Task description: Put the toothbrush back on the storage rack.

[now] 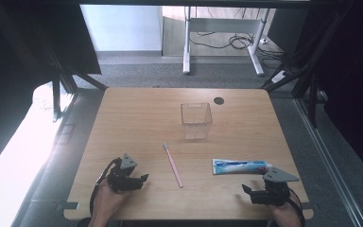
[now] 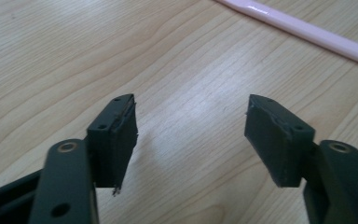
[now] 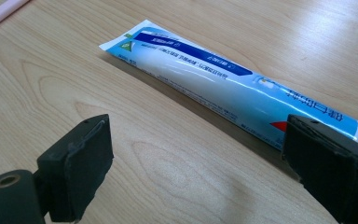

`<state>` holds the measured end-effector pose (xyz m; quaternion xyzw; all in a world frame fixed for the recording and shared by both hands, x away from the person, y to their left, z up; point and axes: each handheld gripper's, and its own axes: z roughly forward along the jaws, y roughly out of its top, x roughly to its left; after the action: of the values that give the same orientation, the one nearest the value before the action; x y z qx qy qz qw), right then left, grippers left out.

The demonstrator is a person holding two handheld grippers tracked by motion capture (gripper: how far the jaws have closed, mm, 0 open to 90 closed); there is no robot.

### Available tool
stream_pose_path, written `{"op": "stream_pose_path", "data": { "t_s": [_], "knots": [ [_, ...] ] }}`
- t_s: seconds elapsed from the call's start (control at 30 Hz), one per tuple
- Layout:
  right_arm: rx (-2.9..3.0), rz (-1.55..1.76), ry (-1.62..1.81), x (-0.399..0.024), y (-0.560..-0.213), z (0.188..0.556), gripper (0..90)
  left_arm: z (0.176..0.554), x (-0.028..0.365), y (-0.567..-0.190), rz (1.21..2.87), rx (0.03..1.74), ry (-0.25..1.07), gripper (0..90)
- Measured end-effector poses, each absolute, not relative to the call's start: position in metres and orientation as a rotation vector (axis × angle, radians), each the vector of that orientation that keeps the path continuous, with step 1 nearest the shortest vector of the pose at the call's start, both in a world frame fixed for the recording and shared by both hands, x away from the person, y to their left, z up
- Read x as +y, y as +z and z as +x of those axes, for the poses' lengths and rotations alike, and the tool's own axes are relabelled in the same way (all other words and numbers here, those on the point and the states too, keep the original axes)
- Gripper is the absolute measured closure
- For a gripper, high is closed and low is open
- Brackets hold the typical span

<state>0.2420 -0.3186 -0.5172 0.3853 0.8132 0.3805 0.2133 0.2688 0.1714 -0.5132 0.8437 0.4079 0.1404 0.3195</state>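
Near the table's six o'clock edge, the left gripper (image 1: 144, 178) stands open and empty, the toothbrush (image 1: 173, 165) at its two o'clock. Right gripper (image 1: 245, 190), wide apart, could nudge the toothpaste tube (image 1: 240, 166) at twelve o'clock, sliding it aside.

Daylight floods in at nine o'clock, washing out the floor beside the table (image 1: 123, 198), while the surroundings stay dim, shadows lie soft, and both gripper views look slightly hazy.
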Motion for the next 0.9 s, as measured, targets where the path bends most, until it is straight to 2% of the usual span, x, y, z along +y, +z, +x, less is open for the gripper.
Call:
{"op": "stream_pose_path", "data": {
  "t_s": [0.2, 0.23, 0.8, 0.9],
  "knots": [
    [2.260, 1.083, 1.061, -0.320, -0.518, 0.242, 9.9, 0.271, 0.164, -0.512, 2.236, 1.053, 0.351, 45.6],
    [2.263, 1.083, 1.058, -0.320, -0.518, 0.242, 10.0, 0.271, 0.163, -0.511, 2.238, 1.049, 0.347, 50.4],
    [2.266, 1.097, 1.046, -0.321, -0.519, 0.242, 10.6, 0.277, 0.144, -0.504, 2.265, 0.984, 0.274, 79.0],
    [2.265, 1.105, 1.042, -0.321, -0.519, 0.242, 10.6, 0.278, 0.142, -0.502, 2.251, 0.976, 0.261, 86.7]
  ]
}}
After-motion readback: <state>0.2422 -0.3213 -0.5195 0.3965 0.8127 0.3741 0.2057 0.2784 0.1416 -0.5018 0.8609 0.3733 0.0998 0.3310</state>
